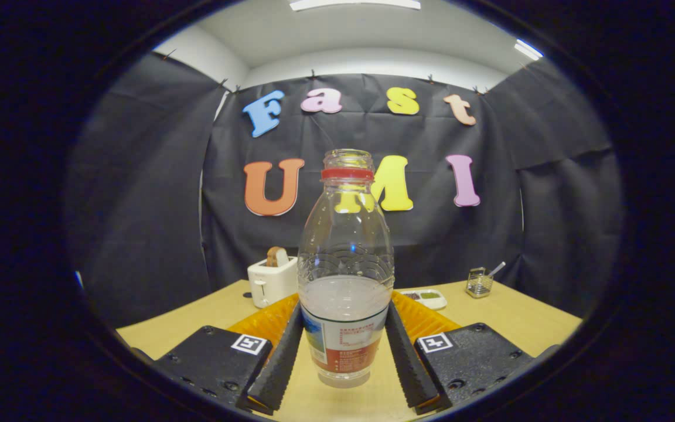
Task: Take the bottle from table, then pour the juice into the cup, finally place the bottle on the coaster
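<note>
The gripper (pixel 344 357) clasps the upright, capless bottle (pixel 345 275), fingers (pixel 276 357) pressing its label. It hides the orange mat's (pixel 267 319) middle; toaster (pixel 272 281) stands beyond.

bottle (pixel 346 275) fills finger gap (toaster (pixel 272 280) behind)

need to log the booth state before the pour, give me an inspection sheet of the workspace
surface: light wooden table; an orange mat lies behind the bottle.
job's things: clear bottle, uncapped, red neck ring, pale liquid in its lower part, upright between the fingers.
clutter: white toaster holding a slice of toast; a small white flat device; a small glass holder with a stick in it.
grippers: gripper, both black ribbed fingers pressed on the bottle's sides.
cables: nothing seen.
surroundings: black cloth wall, white ceiling with strip lights.
</note>
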`<state>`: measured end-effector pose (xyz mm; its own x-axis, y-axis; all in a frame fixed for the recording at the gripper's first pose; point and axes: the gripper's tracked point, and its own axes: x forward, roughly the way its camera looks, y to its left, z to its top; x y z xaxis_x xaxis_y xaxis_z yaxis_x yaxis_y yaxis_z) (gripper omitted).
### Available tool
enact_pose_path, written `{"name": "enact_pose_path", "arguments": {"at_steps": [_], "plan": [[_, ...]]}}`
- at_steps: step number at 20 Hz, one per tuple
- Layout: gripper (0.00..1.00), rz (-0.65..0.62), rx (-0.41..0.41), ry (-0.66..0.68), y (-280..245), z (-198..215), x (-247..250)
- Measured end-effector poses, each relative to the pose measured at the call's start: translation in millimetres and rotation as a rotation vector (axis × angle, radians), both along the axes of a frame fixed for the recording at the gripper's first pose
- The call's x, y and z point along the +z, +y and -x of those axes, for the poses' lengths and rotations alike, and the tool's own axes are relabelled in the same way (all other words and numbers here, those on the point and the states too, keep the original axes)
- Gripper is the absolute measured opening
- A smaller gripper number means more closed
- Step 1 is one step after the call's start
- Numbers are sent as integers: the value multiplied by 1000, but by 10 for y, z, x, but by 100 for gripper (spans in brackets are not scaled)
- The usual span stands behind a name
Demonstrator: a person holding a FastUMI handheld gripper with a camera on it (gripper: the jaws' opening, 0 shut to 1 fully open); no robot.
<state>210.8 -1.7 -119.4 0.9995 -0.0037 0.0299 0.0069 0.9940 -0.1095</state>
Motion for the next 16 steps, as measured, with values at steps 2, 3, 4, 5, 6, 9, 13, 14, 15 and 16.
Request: {"name": "enact_pose_path", "arguments": {"at_steps": [2,3,4,5,6,9,13,14,15,16], "plan": [[79,48,-15,16,-5,-193,-256],[79,62,-17,18,0,-288,-383],[79,66,-13,14,-4,-362,-475],[79,67,-6,12,7,-450,-568],[79,69,-11,16,-6,-512,-657],[79,46,-17,49,-84,-697,-945],[79,-11,-21,83,-125,-750,-1129],[79,-23,-15,87,-102,-765,-1159],[81,-32,5,89,-36,-786,-1223],[84,-13,-10,99,-53,-811,-1280]]}}
